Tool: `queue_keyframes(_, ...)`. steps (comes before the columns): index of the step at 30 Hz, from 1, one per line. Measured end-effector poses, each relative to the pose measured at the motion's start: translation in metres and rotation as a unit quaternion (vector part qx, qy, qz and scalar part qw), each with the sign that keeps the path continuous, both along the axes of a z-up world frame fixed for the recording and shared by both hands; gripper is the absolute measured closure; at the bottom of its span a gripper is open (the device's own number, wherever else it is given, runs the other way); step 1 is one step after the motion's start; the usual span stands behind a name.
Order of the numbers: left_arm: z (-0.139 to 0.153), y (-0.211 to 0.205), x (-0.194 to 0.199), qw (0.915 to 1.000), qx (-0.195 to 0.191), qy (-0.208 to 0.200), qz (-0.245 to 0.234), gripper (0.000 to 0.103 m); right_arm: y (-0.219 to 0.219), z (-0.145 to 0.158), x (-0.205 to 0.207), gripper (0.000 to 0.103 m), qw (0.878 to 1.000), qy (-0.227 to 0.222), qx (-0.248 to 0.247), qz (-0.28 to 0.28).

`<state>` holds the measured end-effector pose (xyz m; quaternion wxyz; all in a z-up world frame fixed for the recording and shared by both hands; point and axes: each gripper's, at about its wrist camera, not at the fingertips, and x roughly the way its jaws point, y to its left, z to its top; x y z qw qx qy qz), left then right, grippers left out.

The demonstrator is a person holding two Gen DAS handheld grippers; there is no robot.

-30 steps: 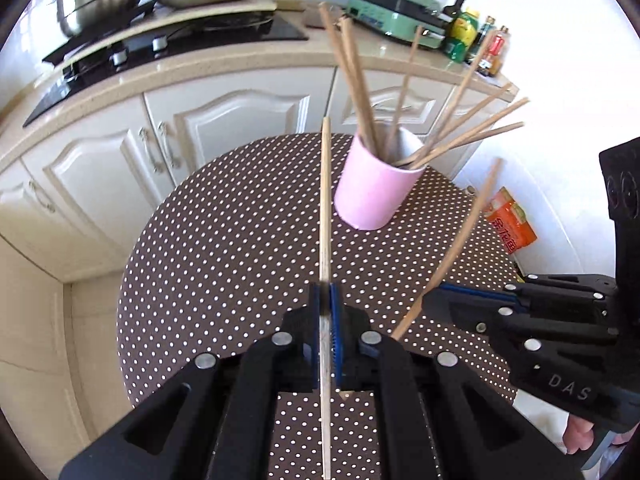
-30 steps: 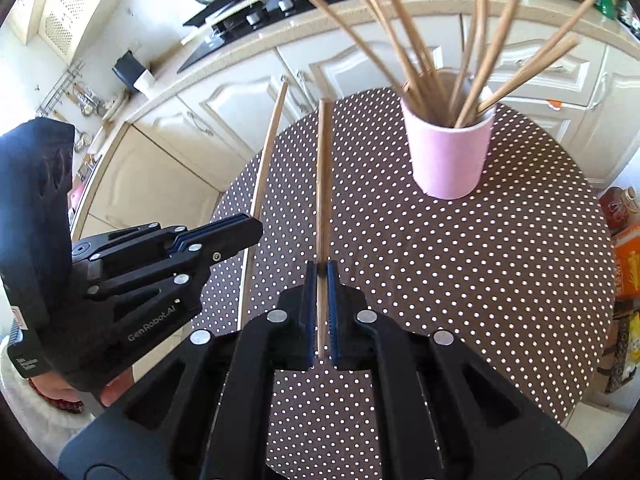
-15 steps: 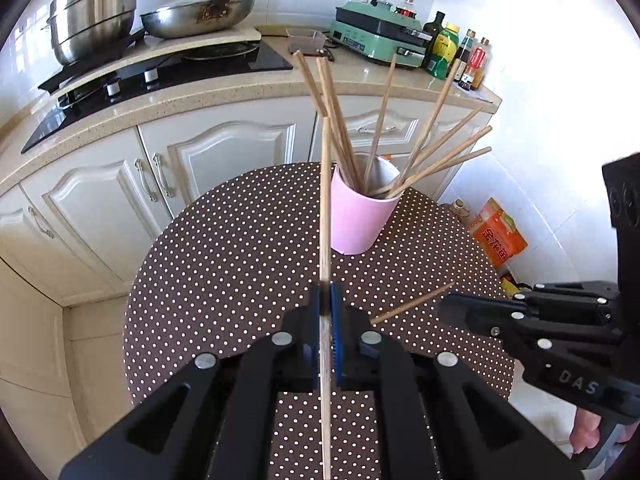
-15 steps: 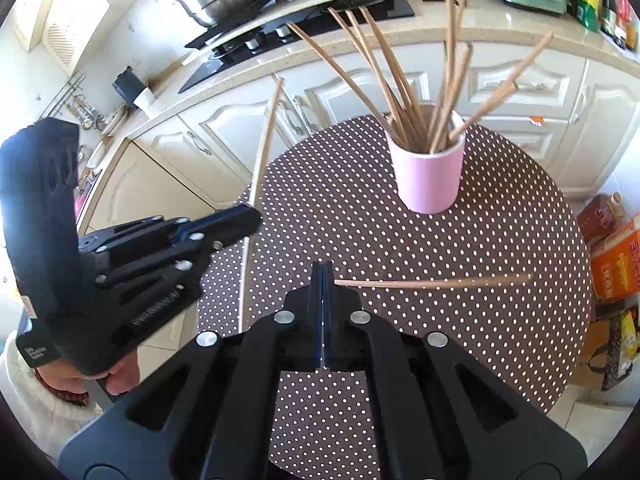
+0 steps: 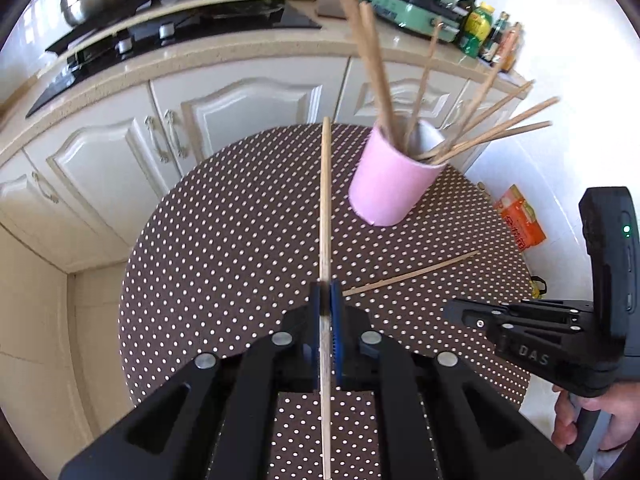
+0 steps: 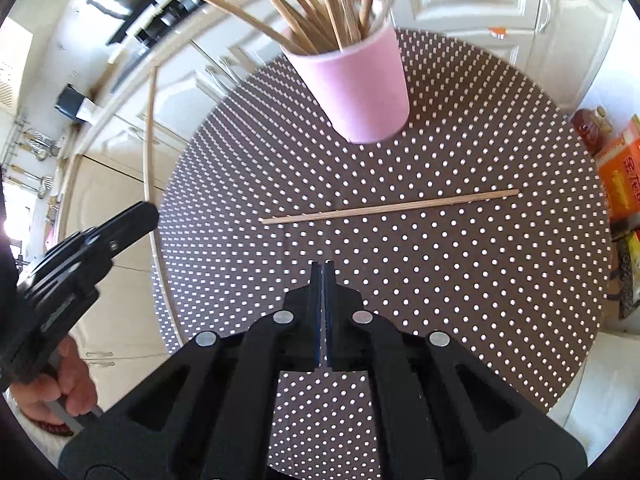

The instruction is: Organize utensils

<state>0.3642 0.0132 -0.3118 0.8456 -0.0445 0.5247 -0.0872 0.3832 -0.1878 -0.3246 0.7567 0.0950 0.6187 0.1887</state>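
A pink cup (image 5: 386,184) holding several wooden chopsticks (image 5: 370,64) stands on the round polka-dot table (image 5: 224,240). My left gripper (image 5: 327,292) is shut on one chopstick (image 5: 325,200) that points forward, left of the cup. My right gripper (image 6: 322,270) is shut and empty above the table. A loose chopstick (image 6: 390,207) lies flat on the table between it and the cup (image 6: 360,88); it also shows in the left wrist view (image 5: 412,273). The right gripper (image 5: 460,307) shows at the right of the left view, the left gripper (image 6: 144,216) at the left of the right view.
White kitchen cabinets (image 5: 248,96) and a counter with a hob (image 5: 180,32), pots and a green appliance (image 5: 416,4) stand behind the table. An orange package (image 5: 520,220) lies on the floor to the right.
The chopstick held by my right gripper a second ago now lies flat on the table. My right gripper has moved closer to the table and the cup. My left gripper still holds its chopstick.
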Motion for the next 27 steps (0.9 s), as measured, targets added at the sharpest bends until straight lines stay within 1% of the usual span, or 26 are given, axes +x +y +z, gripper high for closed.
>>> queue_keyframes(2, -0.008, 0.003, 0.004, 0.9999, 0.001, 0.01, 0.01, 0.098, 0.007, -0.006, 0.007, 0.101, 1.0, 0.004, -0.007, 0.004)
queue_keyframes(3, -0.012, 0.006, 0.006, 0.9998, 0.0, 0.016, 0.015, 0.098, 0.008, -0.01, 0.01, 0.097, 1.0, 0.007, -0.012, 0.002)
queue_keyframes(4, -0.015, 0.008, 0.008, 0.9996, 0.0, 0.02, 0.02, 0.098, 0.01, -0.014, 0.013, 0.083, 1.0, 0.01, -0.014, -0.004)
queue_keyframes(5, -0.019, 0.01, 0.009, 0.9994, 0.0, 0.024, 0.025, 0.098, 0.012, -0.018, 0.017, 0.071, 1.0, 0.012, -0.012, -0.013)
queue_keyframes(6, -0.022, 0.012, 0.011, 0.9992, 0.0, 0.029, 0.029, 0.098, 0.012, -0.02, 0.019, 0.046, 1.0, 0.01, -0.013, -0.024)
queue_keyframes(7, -0.025, 0.013, 0.012, 0.999, 0.0, 0.032, 0.032, 0.098, 0.015, -0.022, 0.022, 0.045, 0.999, 0.006, -0.014, -0.032)
queue_keyframes(8, -0.028, 0.015, 0.014, 0.9987, -0.001, 0.036, 0.036, 0.098, 0.019, -0.024, 0.024, 0.045, 0.999, 0.002, -0.017, -0.029)
queue_keyframes(11, -0.036, 0.019, 0.017, 0.998, -0.001, 0.045, 0.044, 0.098, 0.025, -0.029, 0.029, 0.046, 0.997, -0.01, -0.06, -0.042)
queue_keyframes(13, -0.04, 0.021, 0.02, 0.9976, -0.002, 0.05, 0.048, 0.098, 0.021, -0.036, 0.033, 0.046, 0.994, 0.001, -0.078, -0.069)
queue_keyframes(18, -0.047, 0.021, 0.023, 0.9971, -0.003, 0.057, 0.05, 0.098, 0.009, -0.051, 0.041, 0.046, 0.986, 0.035, -0.096, -0.134)
queue_keyframes(19, -0.048, 0.021, 0.024, 0.9971, -0.003, 0.059, 0.049, 0.098, 0.006, -0.051, 0.042, 0.045, 0.984, 0.033, -0.09, -0.148)
queue_keyframes(20, -0.049, 0.021, 0.024, 0.997, -0.003, 0.06, 0.048, 0.098, 0.006, -0.05, 0.043, 0.045, 0.983, 0.03, -0.095, -0.152)
queue_keyframes(24, -0.051, 0.02, 0.026, 0.997, -0.004, 0.063, 0.045, 0.098, 0.017, -0.053, 0.051, 0.043, 0.982, 0.022, -0.122, -0.142)
queue_keyframes(27, -0.051, 0.018, 0.026, 0.9971, -0.005, 0.062, 0.044, 0.098, 0.036, -0.054, 0.051, 0.042, 0.982, 0.0, -0.159, -0.101)
